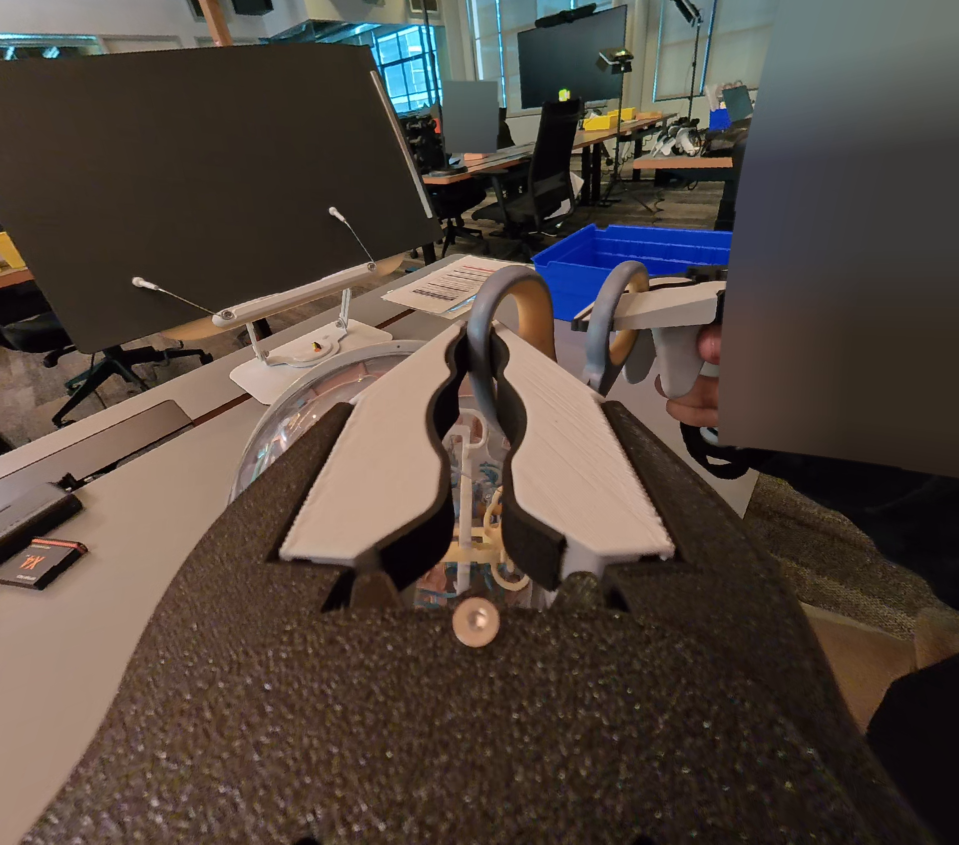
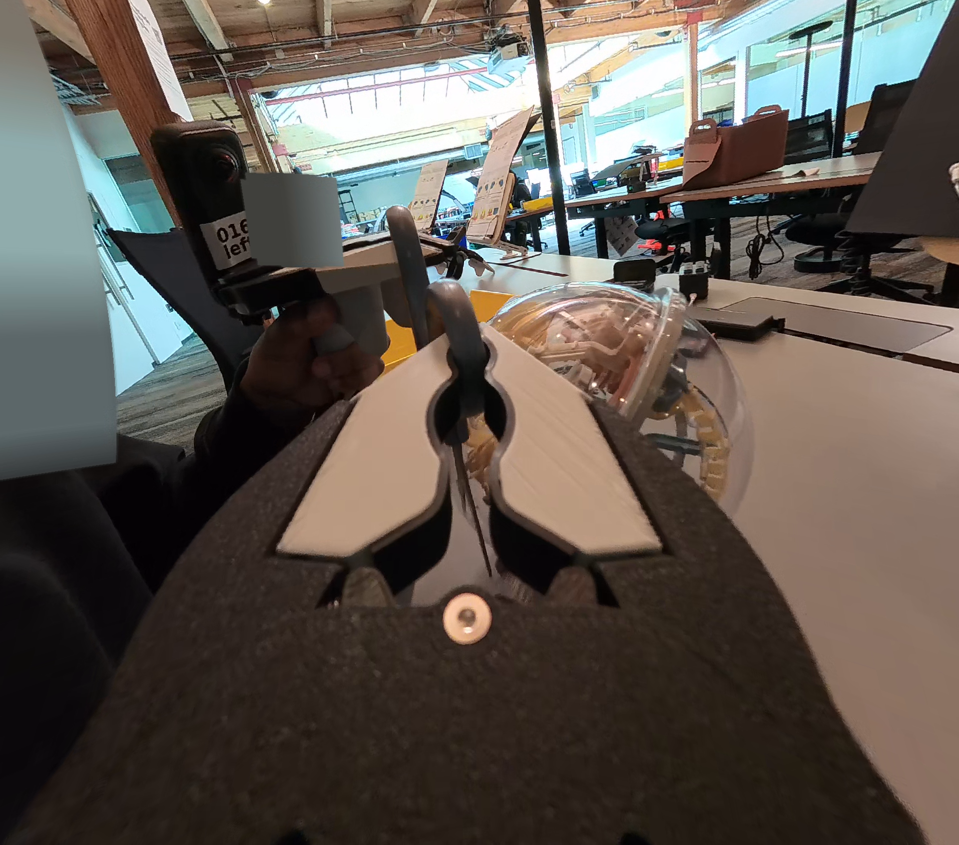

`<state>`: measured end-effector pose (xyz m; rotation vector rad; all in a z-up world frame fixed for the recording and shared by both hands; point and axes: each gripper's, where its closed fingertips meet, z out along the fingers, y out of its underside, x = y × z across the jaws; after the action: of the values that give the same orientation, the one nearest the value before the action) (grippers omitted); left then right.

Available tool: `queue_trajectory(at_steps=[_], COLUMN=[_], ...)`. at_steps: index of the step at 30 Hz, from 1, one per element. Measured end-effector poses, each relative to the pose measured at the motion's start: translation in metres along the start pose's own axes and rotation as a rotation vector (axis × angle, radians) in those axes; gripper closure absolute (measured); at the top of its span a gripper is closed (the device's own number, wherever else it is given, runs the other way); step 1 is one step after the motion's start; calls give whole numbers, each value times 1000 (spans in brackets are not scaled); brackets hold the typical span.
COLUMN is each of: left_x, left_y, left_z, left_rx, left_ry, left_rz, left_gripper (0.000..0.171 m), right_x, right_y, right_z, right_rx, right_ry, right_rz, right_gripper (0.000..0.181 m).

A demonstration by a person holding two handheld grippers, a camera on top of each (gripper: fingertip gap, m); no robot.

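Spreading across the lower half of both views, the pale grey table (image 1: 129, 534) carries a clear plastic sphere (image 2: 648, 363) with a maze of tan and white tracks inside, lying right of centre in the right wrist view and partly hidden behind the fingers in the left wrist view. A dark tilted board (image 1: 207, 197) fills the upper left of the left wrist view, with a blue bin (image 1: 638, 254) at centre right. The left gripper (image 1: 482, 353) has its jaws nearly closed, pinching one grey loop handle of a pair of scissors (image 1: 506, 306) at centre. The right gripper (image 2: 469, 355) likewise has its jaws drawn in tight on the other loop handle, the blades running down between its fingers. A hand (image 2: 306, 373) grips the far gripper's handle at centre left of the right wrist view.
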<state>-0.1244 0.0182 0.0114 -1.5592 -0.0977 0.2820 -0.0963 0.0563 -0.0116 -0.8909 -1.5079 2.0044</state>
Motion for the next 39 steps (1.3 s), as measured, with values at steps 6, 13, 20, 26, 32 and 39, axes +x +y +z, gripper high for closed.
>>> queue_trajectory(at_steps=[6, 13, 20, 26, 32, 39], left_x=[-1, -4, -7, -9, -11, -12], left_y=[1, 8, 16, 19, 24, 26], left_z=[0, 3, 6, 8, 9, 9], left_rx=[-10, -36, -65, -77, -105, -114], left_ry=[-15, -34, -55, -58, -75, -74], left_rz=[22, 48, 75, 78, 105, 105], left_gripper=[169, 169, 169, 169, 169, 169], right_x=[2, 5, 10, 13, 17, 17], right_y=[4, 10, 16, 19, 24, 25], right_z=[1, 4, 5, 6, 7, 8], right_rx=[-16, -34, -36, -31, -34, -33], right_ry=[2, 20, 30, 26, 24, 19], right_rz=[-1, -19, -22, -14, -1, 9], right_gripper=[181, 181, 181, 181, 181, 181])
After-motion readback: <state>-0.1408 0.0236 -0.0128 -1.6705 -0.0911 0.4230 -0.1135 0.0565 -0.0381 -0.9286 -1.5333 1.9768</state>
